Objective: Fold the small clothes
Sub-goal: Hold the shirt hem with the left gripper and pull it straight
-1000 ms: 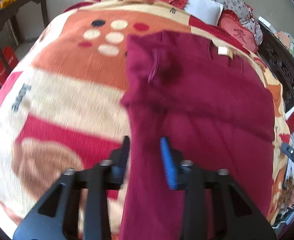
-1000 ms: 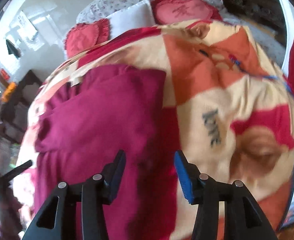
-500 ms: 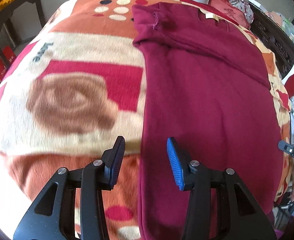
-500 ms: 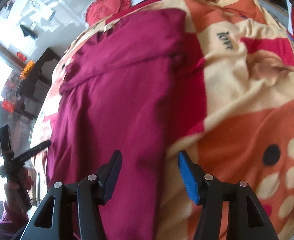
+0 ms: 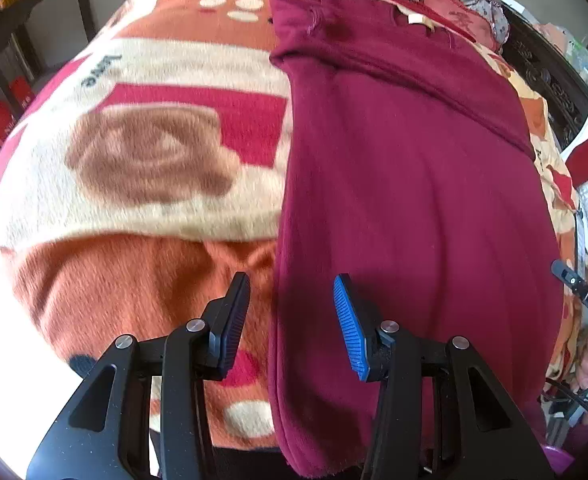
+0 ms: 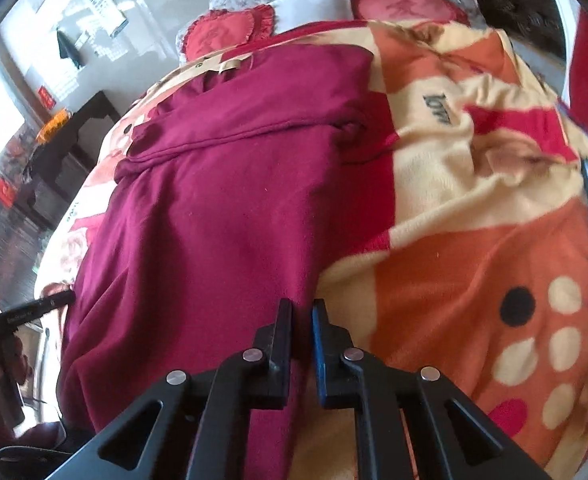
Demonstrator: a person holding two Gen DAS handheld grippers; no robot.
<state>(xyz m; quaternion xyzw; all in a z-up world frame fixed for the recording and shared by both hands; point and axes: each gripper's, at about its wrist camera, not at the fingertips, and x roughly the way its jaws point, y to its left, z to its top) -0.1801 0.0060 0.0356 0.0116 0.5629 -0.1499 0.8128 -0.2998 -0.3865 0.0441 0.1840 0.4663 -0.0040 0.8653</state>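
Nearest, the right gripper [image 6: 302, 312] had just pinched shut on the maroon garment's [image 6: 213, 208] near right edge while the left gripper [image 5: 291, 304] stood half-open astride its left edge, ungripped, so lifting risked skewing the garment spread across the patterned blanket [image 5: 145, 160].

Bedroom: bed under fleece blanket [image 5: 141, 216], heart pillows [image 6: 229, 32], dark headboard [image 5: 550, 80]

Right gripper [image 6: 302, 312] fingers newly closed on maroon garment's [image 6: 221, 184] edge.
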